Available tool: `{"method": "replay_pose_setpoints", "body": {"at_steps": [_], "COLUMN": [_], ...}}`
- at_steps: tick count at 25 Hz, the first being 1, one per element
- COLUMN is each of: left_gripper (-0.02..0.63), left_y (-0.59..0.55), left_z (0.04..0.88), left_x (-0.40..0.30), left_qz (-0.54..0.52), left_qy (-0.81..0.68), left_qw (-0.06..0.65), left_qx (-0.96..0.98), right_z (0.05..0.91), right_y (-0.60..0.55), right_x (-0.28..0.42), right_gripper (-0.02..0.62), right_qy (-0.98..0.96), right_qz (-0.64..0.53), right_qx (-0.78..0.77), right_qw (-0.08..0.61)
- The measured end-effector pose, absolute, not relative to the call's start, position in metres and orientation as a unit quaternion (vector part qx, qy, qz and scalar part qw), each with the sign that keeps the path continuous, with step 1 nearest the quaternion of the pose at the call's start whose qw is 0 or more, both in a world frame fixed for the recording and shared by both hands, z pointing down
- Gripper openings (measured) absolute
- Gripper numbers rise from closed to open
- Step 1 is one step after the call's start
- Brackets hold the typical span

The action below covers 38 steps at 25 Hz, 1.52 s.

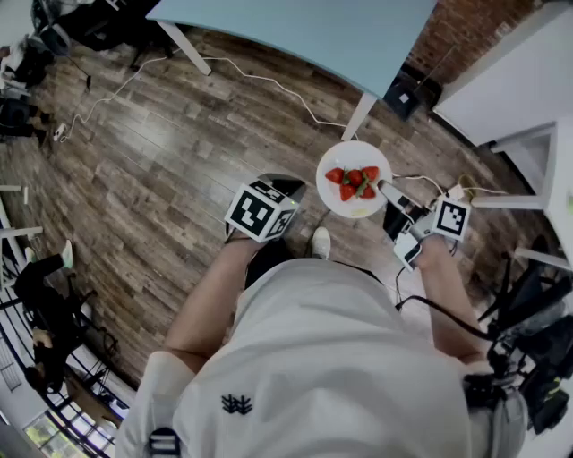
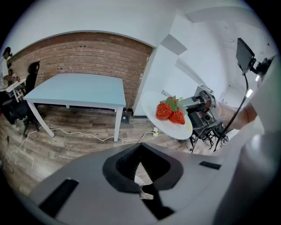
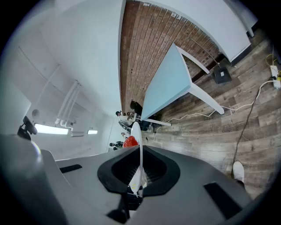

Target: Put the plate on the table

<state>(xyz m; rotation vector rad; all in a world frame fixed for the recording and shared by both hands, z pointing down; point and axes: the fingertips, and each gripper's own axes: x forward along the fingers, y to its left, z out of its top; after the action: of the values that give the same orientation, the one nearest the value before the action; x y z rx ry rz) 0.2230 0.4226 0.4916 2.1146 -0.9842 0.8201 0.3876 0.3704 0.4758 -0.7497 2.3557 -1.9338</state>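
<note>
Several red strawberries (image 1: 355,183) lie on a white plate (image 1: 335,202). The right gripper (image 1: 386,189) pinches the plate by its rim, in the air above the wooden floor (image 1: 179,134) and just short of the pale blue table (image 1: 304,27). The left gripper (image 2: 141,190) has its jaws drawn together on nothing. In the right gripper view the plate is edge-on, with only one berry showing.

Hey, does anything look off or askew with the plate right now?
Yes: the plate with strawberries hangs over the floor, pinched only at its rim by the right gripper. In the left gripper view it looks tilted, so the strawberries might slide. Nothing has spilled.
</note>
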Motion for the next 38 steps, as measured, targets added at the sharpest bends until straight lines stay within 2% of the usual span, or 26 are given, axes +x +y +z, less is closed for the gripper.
{"method": "replay_pose_setpoints", "body": {"at_steps": [19,27,38], "left_gripper": [0.002,0.002,0.002], "left_y": [0.446,0.445,0.349], "left_z": [0.498,0.504,0.500], "left_x": [0.246,0.233,0.142], "left_qz": [0.344,0.352,0.292], "left_qy": [-0.375,-0.361,-0.379], "left_qw": [0.348,0.363,0.381], "left_qx": [0.787,0.783,0.791], "right_z": [0.478,0.481,0.481], "right_y": [0.369,0.356,0.273], "right_x": [0.397,0.375,0.283], "right_gripper": [0.018,0.018,0.018], "right_qy": [0.753,0.761,0.755], "right_qz": [-0.624,-0.620,-0.620], "right_qx": [-0.208,-0.194,-0.212], "right_qw": [-0.013,-0.004,-0.017]}}
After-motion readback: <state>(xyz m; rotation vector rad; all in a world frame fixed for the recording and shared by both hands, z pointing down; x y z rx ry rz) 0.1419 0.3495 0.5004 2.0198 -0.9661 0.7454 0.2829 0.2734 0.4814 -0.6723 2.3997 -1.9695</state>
